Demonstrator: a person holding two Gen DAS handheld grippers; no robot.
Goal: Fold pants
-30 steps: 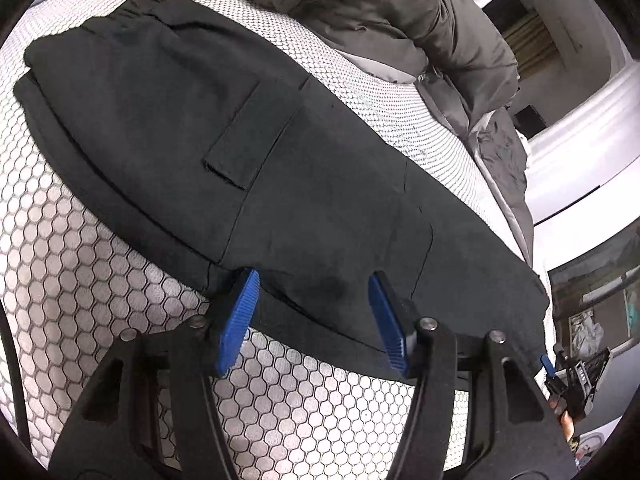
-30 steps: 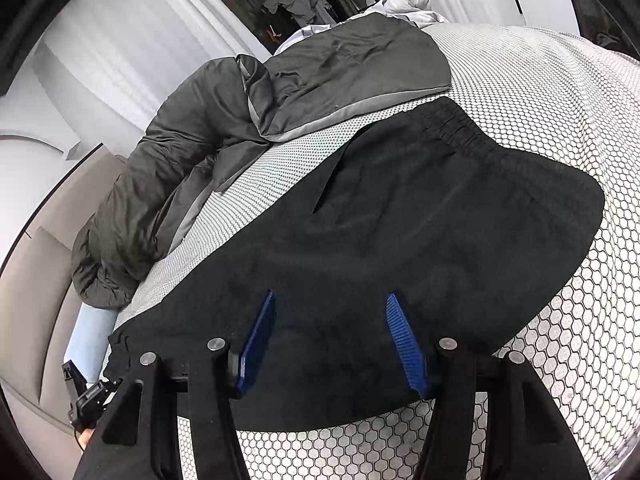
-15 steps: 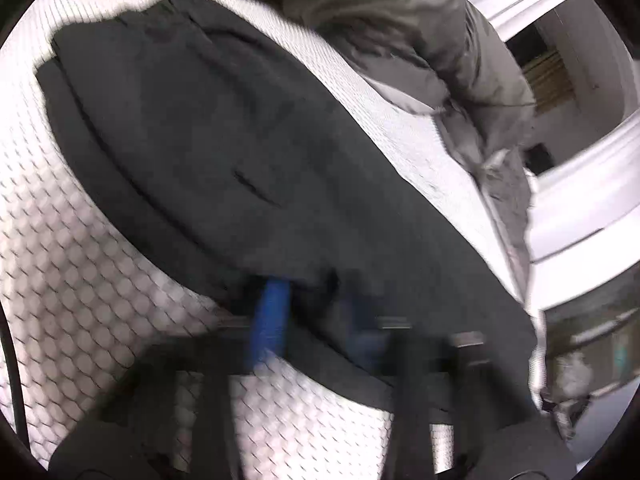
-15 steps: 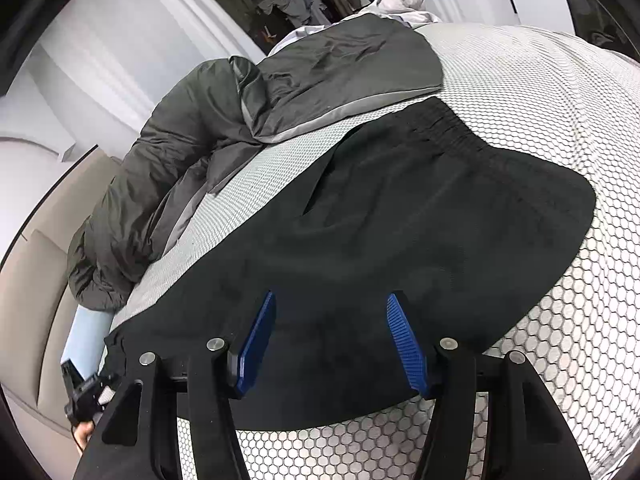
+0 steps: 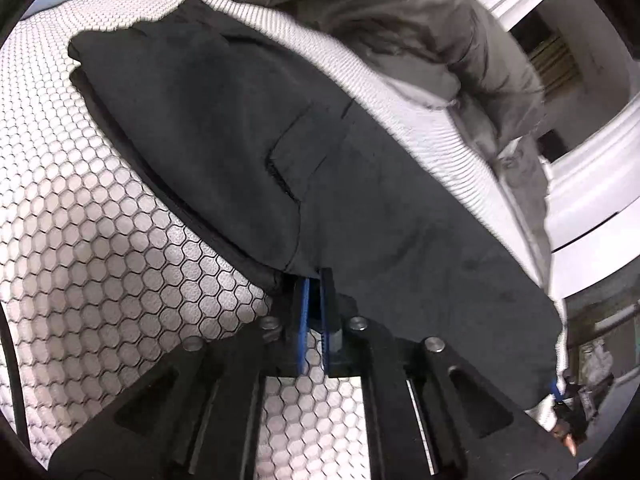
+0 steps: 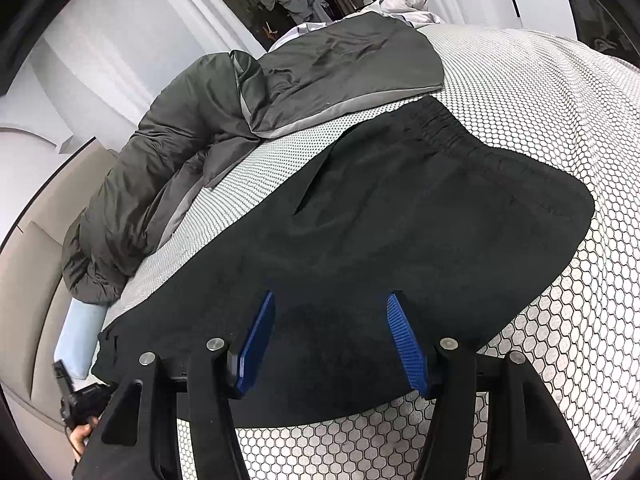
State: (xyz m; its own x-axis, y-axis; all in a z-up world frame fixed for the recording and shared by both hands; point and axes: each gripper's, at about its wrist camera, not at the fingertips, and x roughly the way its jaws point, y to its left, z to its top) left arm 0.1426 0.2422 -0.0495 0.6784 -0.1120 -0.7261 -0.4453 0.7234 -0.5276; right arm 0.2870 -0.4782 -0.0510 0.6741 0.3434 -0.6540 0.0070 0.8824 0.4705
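Pants (image 5: 312,168) flat on bed (image 5: 100,220), long axis crosswise; near edge pinched by left gripper (image 5: 315,280); right gripper (image 6: 332,304) spread above near edge, gripping nothing.

One pair of black pants (image 5: 248,148) lies on one bed cover (image 5: 92,264) printed with hexagons; the pants show one flap pocket (image 5: 308,152) in the left wrist view and one slit pocket (image 6: 310,190) in the right wrist view. One grey quilted duvet (image 6: 168,168) is bunched along the far side. Two grippers are in view, the left gripper (image 5: 315,280) and the right gripper (image 6: 330,300), each with two blue fingers (image 6: 404,336)
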